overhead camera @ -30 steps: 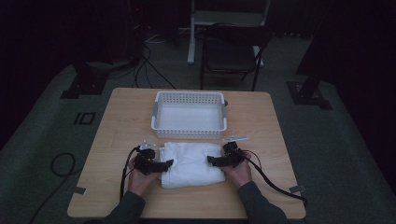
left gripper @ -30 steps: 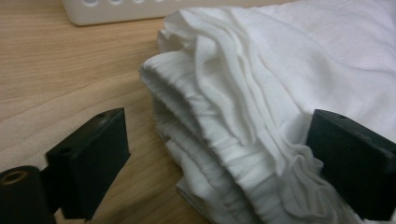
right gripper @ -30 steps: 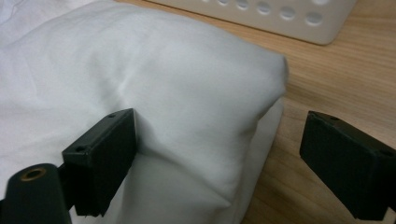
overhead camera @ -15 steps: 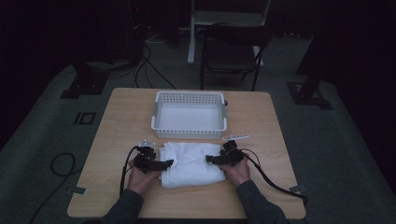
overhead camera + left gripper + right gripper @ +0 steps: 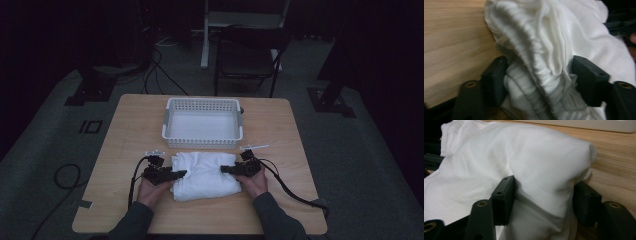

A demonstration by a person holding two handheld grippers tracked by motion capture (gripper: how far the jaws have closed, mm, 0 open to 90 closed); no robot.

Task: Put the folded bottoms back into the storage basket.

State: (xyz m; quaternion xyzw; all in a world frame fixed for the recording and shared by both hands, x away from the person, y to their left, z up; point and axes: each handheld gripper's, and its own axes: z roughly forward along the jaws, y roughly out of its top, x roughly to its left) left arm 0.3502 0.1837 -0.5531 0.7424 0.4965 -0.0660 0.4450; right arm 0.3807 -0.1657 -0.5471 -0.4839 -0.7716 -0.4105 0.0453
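A person seated at the near edge of a light wooden table (image 5: 125,140) works a bundled white cloth (image 5: 205,172) from both ends with two hand-held grippers; the cloth lies on the near half of the table, just in front of a white slotted basket (image 5: 202,141) that sits toward the far middle; the left gripper (image 5: 177,174) reaches into the cloth's left end and the right gripper (image 5: 226,169) into its right end, each with a black cable trailing off toward the near edge; in the left gripper view the two black jaws stand apart with a thick, gathered wad of ribbed white fabric (image 5: 544,75) packed between them, the wood grain of the table showing to the left and part of the other gripper at the far right; in the right gripper view the jaws likewise stand spread around a smooth, rounded fold of the cloth (image 5: 541,177), which bulges up over them and touches their inner faces; the pale rim of the basket runs along the top of that view; beyond the table, on a dark carpeted floor, stand a black chair (image 5: 247,55), a white post and loose cables.
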